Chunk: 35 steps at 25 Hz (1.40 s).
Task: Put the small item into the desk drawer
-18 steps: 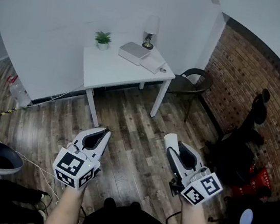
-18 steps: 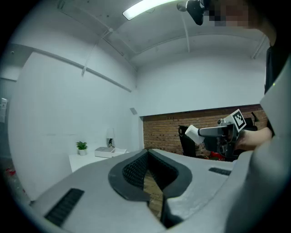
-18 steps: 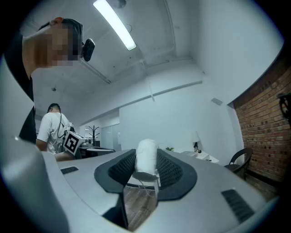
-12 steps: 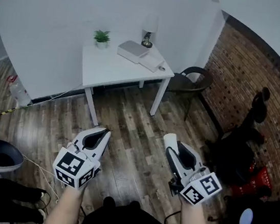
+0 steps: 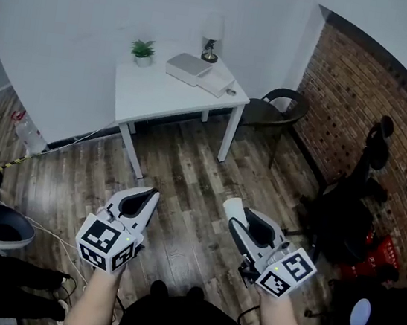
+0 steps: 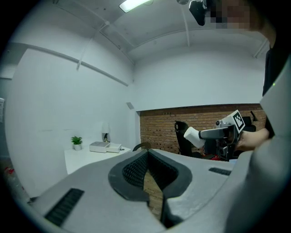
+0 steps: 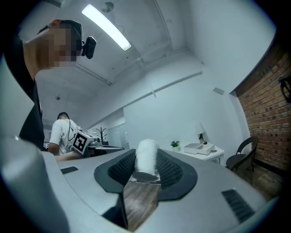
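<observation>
The right gripper [image 5: 236,217] clamps the small white cylinder [image 5: 232,205] (long axis forward); the white square surface [image 5: 169,95] lies well ahead; the left gripper [image 5: 152,193] is closed, empty.

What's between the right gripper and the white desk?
Only wooden floor, with nothing on it, lies between the right gripper, shut on the white roll, and the white desk; the head view shows it.
</observation>
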Each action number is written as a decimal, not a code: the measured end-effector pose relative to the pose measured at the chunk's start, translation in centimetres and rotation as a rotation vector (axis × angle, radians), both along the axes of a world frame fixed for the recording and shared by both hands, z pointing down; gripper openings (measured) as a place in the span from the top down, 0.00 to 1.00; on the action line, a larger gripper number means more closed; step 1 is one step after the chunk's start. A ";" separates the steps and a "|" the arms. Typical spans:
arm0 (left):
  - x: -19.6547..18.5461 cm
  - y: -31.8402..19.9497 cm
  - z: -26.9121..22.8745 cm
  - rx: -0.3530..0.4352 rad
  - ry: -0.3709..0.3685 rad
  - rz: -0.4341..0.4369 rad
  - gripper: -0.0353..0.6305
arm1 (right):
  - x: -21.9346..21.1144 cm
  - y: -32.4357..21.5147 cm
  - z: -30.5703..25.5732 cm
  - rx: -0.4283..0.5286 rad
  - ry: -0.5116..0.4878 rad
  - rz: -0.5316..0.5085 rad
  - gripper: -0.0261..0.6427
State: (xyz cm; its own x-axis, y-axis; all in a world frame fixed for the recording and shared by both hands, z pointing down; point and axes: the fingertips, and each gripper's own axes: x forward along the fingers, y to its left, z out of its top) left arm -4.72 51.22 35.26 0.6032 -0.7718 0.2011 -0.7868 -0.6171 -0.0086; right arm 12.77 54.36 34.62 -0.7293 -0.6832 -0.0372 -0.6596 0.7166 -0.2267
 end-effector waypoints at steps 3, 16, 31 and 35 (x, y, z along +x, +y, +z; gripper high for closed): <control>1.8 0.7 0.2 -0.002 -0.008 -0.003 0.93 | 2.0 0.7 0.3 0.012 0.008 0.012 0.74; 5.9 -0.3 1.0 -0.022 0.010 0.022 0.93 | 8.0 -0.3 1.7 -0.033 0.004 0.076 0.74; -2.1 -20.1 4.7 -0.075 0.061 0.074 0.93 | -0.7 -19.1 4.2 -0.112 0.022 0.109 0.74; -5.6 -25.6 4.0 -0.072 0.053 0.076 0.93 | -5.0 -24.9 4.1 -0.127 0.030 0.080 0.74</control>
State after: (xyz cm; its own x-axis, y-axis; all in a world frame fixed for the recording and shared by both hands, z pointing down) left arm -10.30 25.59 39.31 0.6709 -0.7079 0.2207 -0.7357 -0.6727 0.0786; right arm 7.72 29.48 38.67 -0.6715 -0.7373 0.0738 -0.7216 0.6281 -0.2913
